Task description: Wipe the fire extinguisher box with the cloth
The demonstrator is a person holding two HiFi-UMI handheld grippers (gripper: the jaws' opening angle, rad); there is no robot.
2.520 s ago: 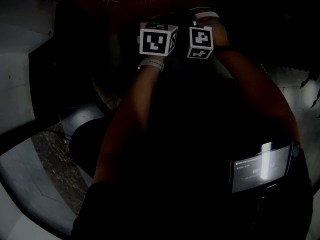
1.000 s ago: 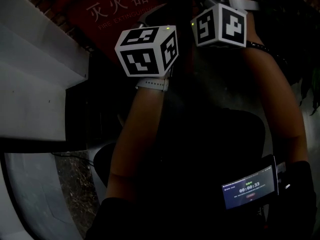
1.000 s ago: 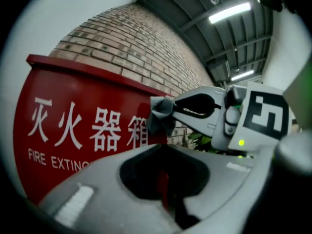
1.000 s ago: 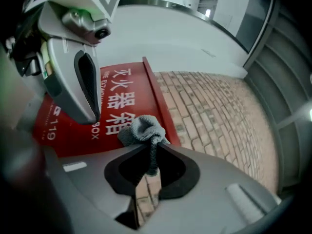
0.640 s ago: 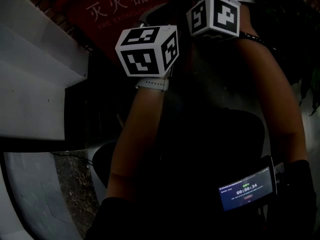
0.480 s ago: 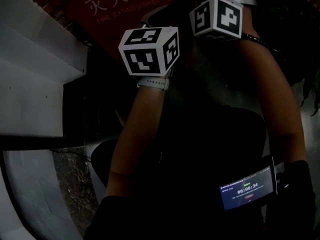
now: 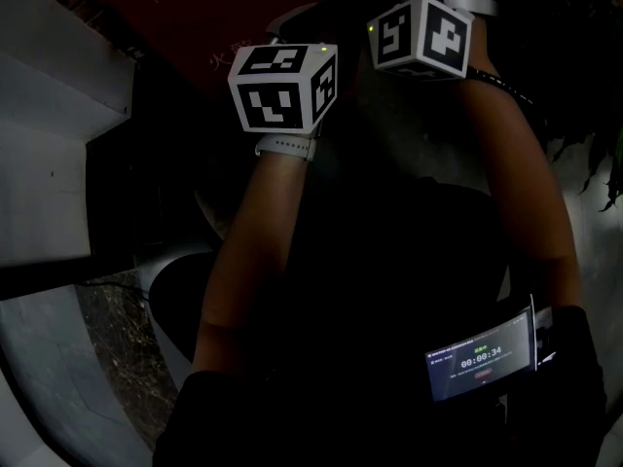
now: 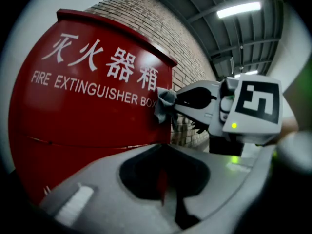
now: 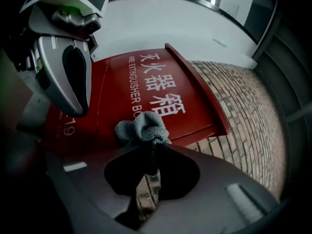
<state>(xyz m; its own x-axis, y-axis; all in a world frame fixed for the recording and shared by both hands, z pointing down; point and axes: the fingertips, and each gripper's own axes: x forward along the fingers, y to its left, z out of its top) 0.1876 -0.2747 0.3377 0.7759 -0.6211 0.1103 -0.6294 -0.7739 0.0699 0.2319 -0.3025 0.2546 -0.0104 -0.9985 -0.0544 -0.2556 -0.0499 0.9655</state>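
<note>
The red fire extinguisher box (image 8: 92, 106) with white lettering stands against a brick wall; it also fills the middle of the right gripper view (image 9: 161, 96) and shows dimly at the top of the head view (image 7: 243, 8). My right gripper (image 9: 151, 147) is shut on a bunched grey cloth (image 9: 143, 127), which rests against the box front near its right edge (image 8: 163, 104). My left gripper (image 8: 163, 150) hangs just in front of the box, jaws shut with nothing between them. In the head view only the marker cubes (image 7: 282, 86) show; the jaws are hidden.
A brick wall (image 9: 253, 111) runs behind and to the right of the box. White steps or ledges (image 7: 49, 154) lie at the left, with grey floor (image 7: 49, 358) below. A lit timer screen (image 7: 482, 360) sits on the person's right arm.
The head view has tipped down, so the box lettering has slid up and mostly out of the frame. Both grippers stay close together in front of the box.
</note>
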